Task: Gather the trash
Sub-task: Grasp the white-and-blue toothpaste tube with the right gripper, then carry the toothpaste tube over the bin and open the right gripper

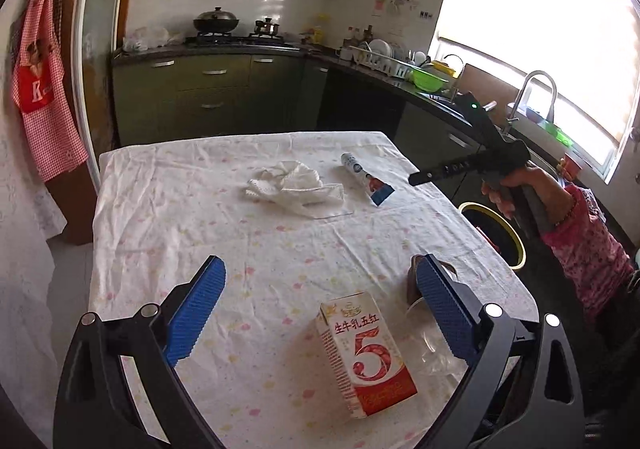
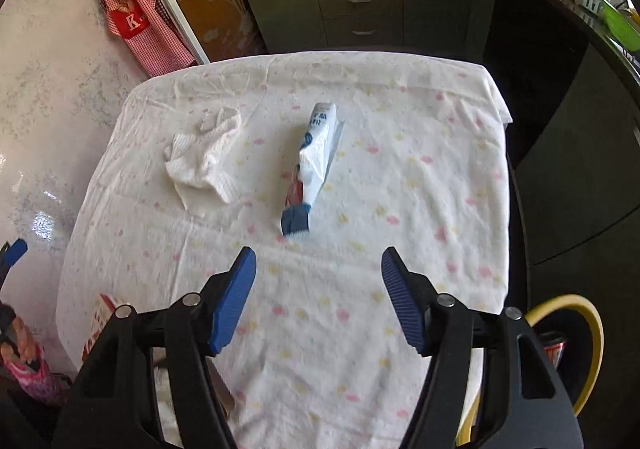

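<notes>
A red and white milk carton (image 1: 364, 353) lies on the tablecloth near the front edge, between the blue pads of my left gripper (image 1: 320, 260), which stands open and does not touch it. A crumpled white tissue (image 1: 296, 187) and a blue and white wrapper (image 1: 368, 179) lie further back. In the right wrist view the wrapper (image 2: 316, 161) and the tissue (image 2: 204, 161) lie ahead of my right gripper (image 2: 319, 253). It hangs open above the cloth with nothing between its fingers.
A dark bin with a yellow rim (image 1: 518, 249) (image 2: 592, 329) stands on the floor off the table's right side. Clear plastic (image 1: 432, 349) lies beside the carton. Kitchen cabinets (image 1: 208, 97) and a sink counter (image 1: 440, 97) lie beyond the table. A hand (image 1: 516, 189) holds the other gripper's handle.
</notes>
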Demonstrator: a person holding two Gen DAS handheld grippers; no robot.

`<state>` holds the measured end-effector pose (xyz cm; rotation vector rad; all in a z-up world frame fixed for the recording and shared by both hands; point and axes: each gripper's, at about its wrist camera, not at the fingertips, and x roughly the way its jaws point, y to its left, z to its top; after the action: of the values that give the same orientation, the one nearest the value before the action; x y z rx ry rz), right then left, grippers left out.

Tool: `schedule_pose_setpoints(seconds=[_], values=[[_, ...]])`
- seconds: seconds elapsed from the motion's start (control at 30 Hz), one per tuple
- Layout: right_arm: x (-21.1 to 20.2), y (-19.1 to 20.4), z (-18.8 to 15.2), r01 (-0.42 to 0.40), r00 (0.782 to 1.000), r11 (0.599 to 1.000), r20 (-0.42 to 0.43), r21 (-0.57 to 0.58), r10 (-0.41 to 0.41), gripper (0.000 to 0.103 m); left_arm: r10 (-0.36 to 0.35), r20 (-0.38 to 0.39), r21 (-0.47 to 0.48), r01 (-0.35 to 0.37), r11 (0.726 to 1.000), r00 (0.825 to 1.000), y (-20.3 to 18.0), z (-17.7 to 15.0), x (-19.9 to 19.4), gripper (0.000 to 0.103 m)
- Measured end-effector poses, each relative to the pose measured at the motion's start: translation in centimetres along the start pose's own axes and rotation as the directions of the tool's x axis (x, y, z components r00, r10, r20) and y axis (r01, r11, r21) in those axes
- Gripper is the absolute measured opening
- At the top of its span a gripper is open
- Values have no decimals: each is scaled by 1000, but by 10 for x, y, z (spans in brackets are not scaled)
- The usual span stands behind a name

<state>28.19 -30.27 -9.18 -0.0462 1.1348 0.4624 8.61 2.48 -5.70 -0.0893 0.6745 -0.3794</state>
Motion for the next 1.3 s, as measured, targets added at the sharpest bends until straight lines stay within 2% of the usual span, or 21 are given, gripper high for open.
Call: schedule_pose_setpoints(seconds=[0.23, 0.5, 0.83, 1.03, 1.3], values=[[58, 17, 59, 85, 993, 996, -84, -2, -85, 50, 2, -20, -42, -3, 999, 1000, 15, -15, 5, 96], [92, 19, 66, 132, 978, 991, -161, 7, -129, 43, 5, -23, -31, -6, 999, 1000, 17, -19, 8, 96], [89, 27, 49, 136, 977, 991, -164, -13, -136, 27, -3, -24, -30, 2, 1000, 1000, 14, -20, 11, 97], [70, 31, 37, 134, 984, 990, -114, -48, -138, 24, -5, -23, -20, 5, 1000, 1000, 8, -21, 10, 96], [22, 31, 5, 142, 988, 987, -46, -71, -146, 24, -12, -27, -6, 12, 1000, 1000, 1, -21, 11, 97]])
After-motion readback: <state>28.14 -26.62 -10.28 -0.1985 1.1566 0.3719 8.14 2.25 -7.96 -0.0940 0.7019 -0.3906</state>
